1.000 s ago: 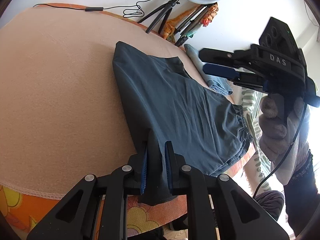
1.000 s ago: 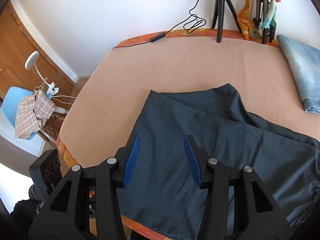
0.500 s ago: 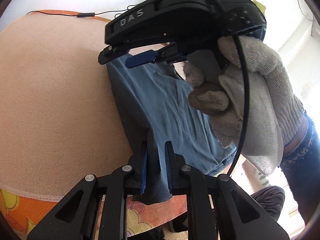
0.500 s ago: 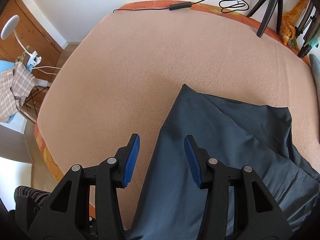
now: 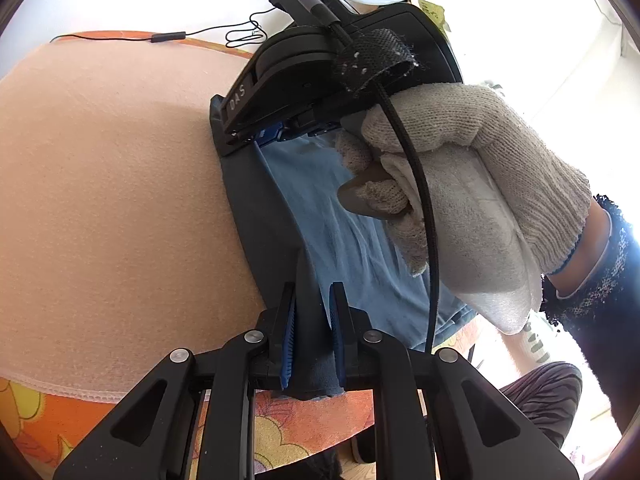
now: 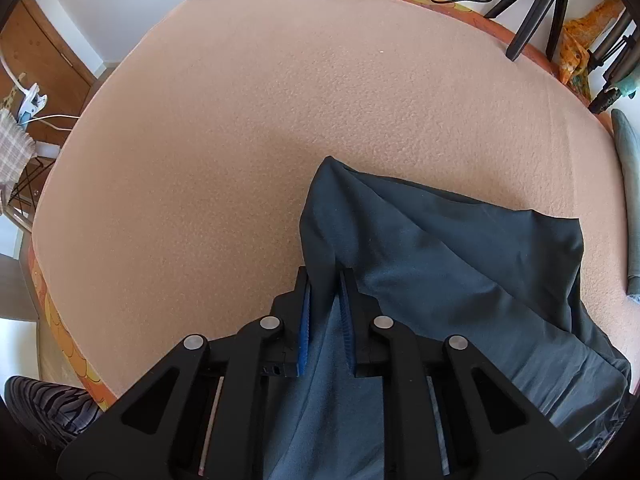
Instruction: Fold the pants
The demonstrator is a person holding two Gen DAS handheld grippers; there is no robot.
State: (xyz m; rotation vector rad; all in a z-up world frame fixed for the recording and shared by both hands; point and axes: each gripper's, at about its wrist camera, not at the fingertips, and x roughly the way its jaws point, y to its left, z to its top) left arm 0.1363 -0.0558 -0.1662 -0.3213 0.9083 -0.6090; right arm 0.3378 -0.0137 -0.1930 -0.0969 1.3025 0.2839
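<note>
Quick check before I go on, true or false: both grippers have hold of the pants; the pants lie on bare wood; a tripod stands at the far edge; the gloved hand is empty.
1. Both the left gripper and the right gripper pinch the dark pants. True.
2. The pants lie on bare wood. False: on a peach blanket.
3. A tripod stands at the far edge. True.
4. The gloved hand is empty. False: it holds the right gripper.

Both grippers are showing matte black frames with round silver screws and blue ribbed pads [image 5: 289,336]. Right gripper [image 5: 256,136] is wearing white "DAS" lettering; a braided black cable [image 5: 416,184] is running under a black strap. The hand [image 5: 460,168] is wearing a cream knit glove (blue-edged cuff), then a dark lacy sleeve [image 5: 600,280].
</note>
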